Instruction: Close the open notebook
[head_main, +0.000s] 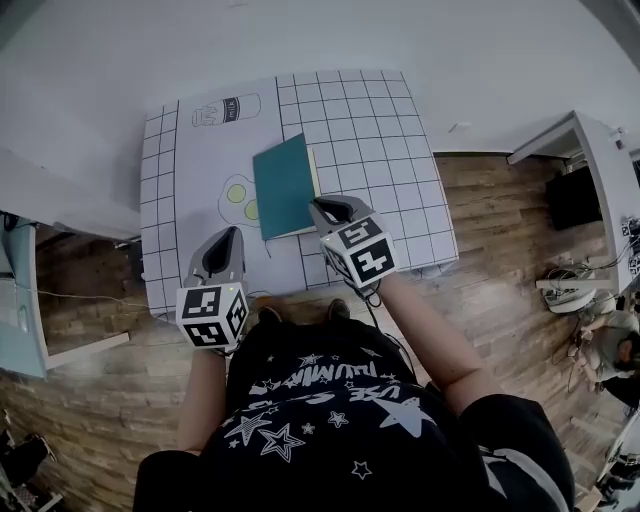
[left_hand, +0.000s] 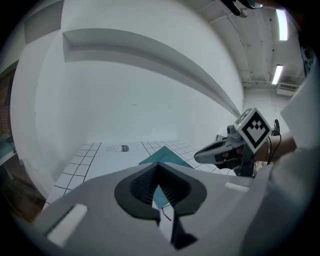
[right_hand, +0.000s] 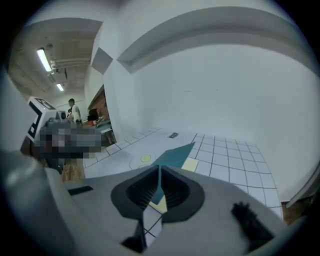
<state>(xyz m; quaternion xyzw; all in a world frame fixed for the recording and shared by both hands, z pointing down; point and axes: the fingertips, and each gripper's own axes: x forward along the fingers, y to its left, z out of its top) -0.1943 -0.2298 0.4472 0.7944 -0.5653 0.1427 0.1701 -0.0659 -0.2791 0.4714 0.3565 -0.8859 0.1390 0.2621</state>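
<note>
Teal notebook lies shut, cover up, on the gridded mat of the worktop, pale page edges along its right side. Right tongs are closed and empty, tip just by the notebook's near right corner. Left tongs are also closed on nothing, over the mat's near edge, apart from the notebook.

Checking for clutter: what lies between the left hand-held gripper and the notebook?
Head view: only mat with its egg print separates left hand-held gripper from notebook.
</note>
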